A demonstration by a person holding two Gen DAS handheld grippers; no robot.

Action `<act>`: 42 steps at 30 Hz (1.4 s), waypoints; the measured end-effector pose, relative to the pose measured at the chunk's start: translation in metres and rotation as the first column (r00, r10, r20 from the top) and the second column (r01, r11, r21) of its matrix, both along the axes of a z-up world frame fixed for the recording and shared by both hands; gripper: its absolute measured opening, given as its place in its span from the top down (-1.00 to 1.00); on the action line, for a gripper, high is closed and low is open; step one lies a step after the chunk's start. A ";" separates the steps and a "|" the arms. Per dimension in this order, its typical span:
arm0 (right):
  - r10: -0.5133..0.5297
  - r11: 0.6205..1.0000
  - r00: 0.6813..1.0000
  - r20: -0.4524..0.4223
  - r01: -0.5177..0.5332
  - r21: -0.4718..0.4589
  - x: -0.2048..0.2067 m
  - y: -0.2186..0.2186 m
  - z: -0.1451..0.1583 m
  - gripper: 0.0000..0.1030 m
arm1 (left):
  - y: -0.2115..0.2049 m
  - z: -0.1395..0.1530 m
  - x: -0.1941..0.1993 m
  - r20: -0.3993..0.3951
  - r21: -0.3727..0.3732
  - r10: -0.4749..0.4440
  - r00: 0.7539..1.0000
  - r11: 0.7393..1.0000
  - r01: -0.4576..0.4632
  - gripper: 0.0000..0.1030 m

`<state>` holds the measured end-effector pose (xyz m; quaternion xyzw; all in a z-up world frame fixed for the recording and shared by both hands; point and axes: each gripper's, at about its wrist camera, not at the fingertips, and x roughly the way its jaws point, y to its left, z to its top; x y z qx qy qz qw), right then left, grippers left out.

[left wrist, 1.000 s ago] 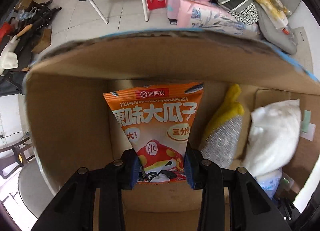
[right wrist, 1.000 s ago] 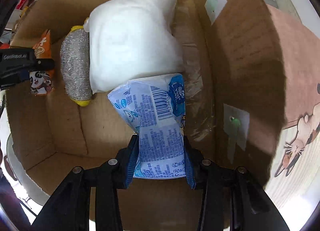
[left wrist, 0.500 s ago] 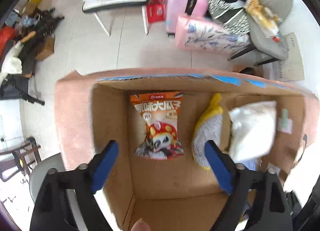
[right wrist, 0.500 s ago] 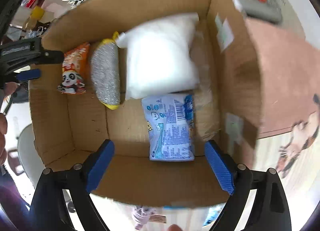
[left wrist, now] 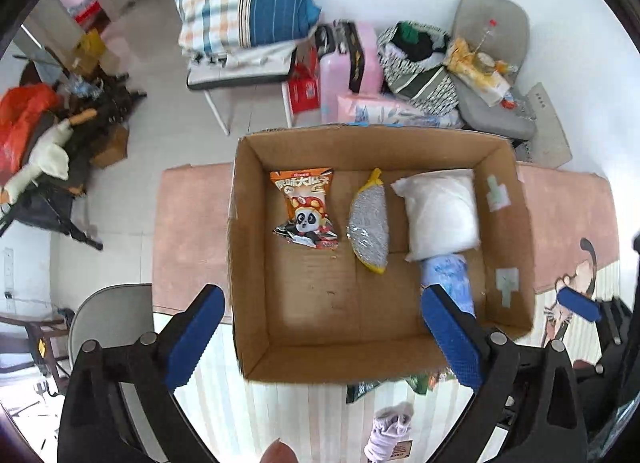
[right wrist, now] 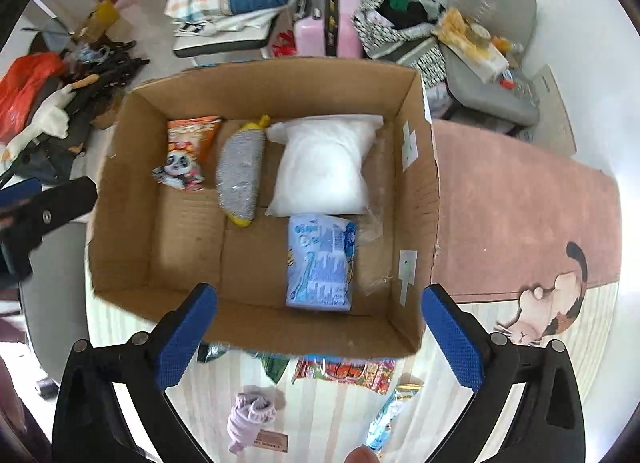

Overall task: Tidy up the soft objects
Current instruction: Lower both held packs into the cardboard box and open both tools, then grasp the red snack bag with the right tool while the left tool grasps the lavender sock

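An open cardboard box holds an orange snack bag, a silver and yellow scrubber, a white pillow pack and a blue tissue pack. My left gripper hangs high above the box's near side; its jaws are opening with nothing between them. In the right wrist view the same box shows the orange bag, scrubber, white pack and blue pack. My right gripper is above the blue pack, its jaws opening and empty.
On the striped tablecloth in front of the box lie a lilac cloth bundle, a colourful snack packet and a slim blue packet. A pink mat lies right of the box. A grey chair stands at the left.
Both grippers let go of their packs, the left the orange bag and the right the blue pack. Both opened wide and rose well above the box.
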<state>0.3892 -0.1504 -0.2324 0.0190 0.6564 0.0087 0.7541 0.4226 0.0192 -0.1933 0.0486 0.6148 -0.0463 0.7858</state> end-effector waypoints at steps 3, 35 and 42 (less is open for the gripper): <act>0.045 0.999 0.999 0.021 -0.045 0.002 -0.021 0.002 0.016 -1.00 | -0.005 0.016 -0.030 0.063 0.029 -0.006 0.998 1.000 0.005 -0.96; 0.410 0.910 0.883 -0.228 -0.380 0.168 -0.133 -0.029 -0.141 -0.70 | -0.032 -0.184 -0.208 -0.294 0.065 0.084 0.952 0.996 -0.068 -0.96; 0.470 0.858 0.852 -0.230 -0.502 -0.105 -0.127 0.001 -0.174 -0.53 | -0.064 -0.220 -0.211 -0.351 0.112 -0.019 0.936 0.992 0.062 -0.96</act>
